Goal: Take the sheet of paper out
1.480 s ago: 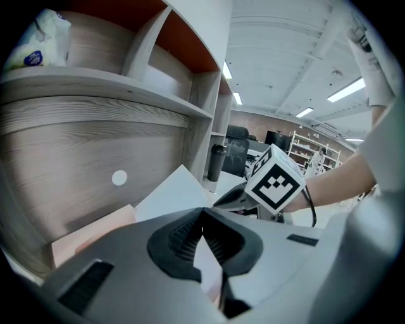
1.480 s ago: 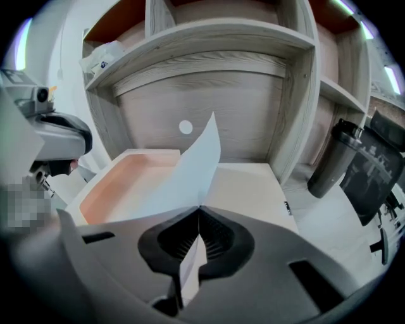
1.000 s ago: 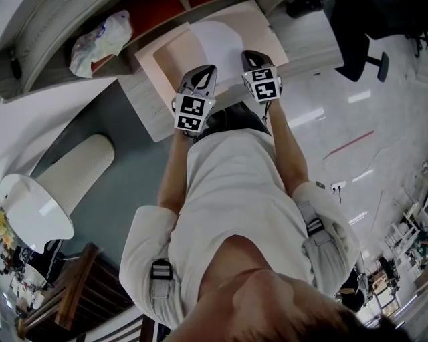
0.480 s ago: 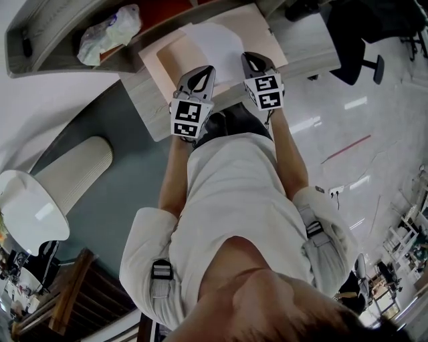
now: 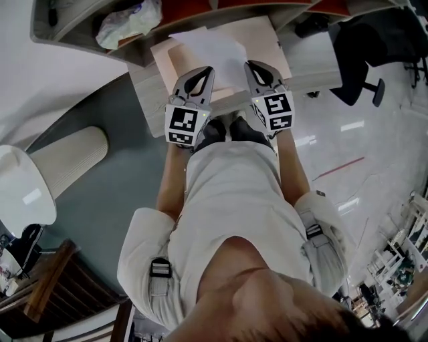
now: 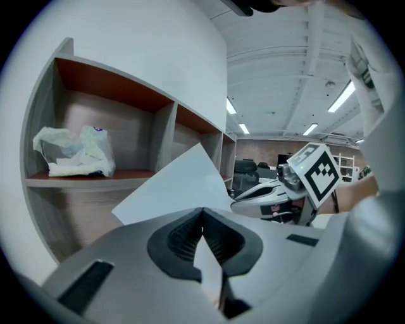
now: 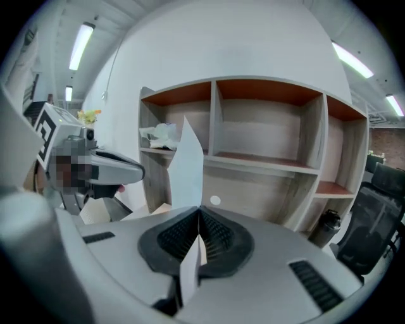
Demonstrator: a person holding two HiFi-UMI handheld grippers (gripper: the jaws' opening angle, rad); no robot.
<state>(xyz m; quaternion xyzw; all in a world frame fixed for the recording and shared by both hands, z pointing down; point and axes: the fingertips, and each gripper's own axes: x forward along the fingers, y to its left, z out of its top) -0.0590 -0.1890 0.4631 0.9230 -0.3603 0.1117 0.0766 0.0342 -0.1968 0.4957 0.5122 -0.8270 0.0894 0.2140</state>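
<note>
Head view: we look steeply down past the person's shirt [image 5: 231, 200] to a grey desk [image 5: 150, 100]. A peach folder [image 5: 264, 40] lies on the desk at 12 o'clock. The sheet of paper [image 5: 207, 47] shows white over the folder. Its near edge meets both grippers. The left gripper [image 5: 199, 73] holds that edge at 11 o'clock, the right gripper [image 5: 259, 68] at 1 o'clock, and the two sit side by side, near each other. A shelf unit [image 5: 80, 30] runs along the top, with a crumpled plastic bag [image 5: 130, 20] in it at 11 o'clock. A black office chair [image 5: 354, 60] stands on the shiny floor at 2 o'clock.

Left gripper view: the jaws are closed, pinching the sheet between the ribbed pads at centre. The sheet fans out ahead toward 12 o'clock with one corner pointing up. The plastic bag sits on a shelf board at 9 o'clock. The right gripper with its marker cube shows at 3 o'clock, just past the sheet's edge.

Right gripper view: the jaws are closed here too, clamped on the sheet's edge. We see the sheet nearly edge-on, a narrow white strip standing up toward 12 o'clock in front of the shelf unit. The left gripper shows at 9 o'clock. A dark bottle [image 7: 324, 226] stands by the shelf unit at 4 o'clock, and the office chair is at the right rim.
</note>
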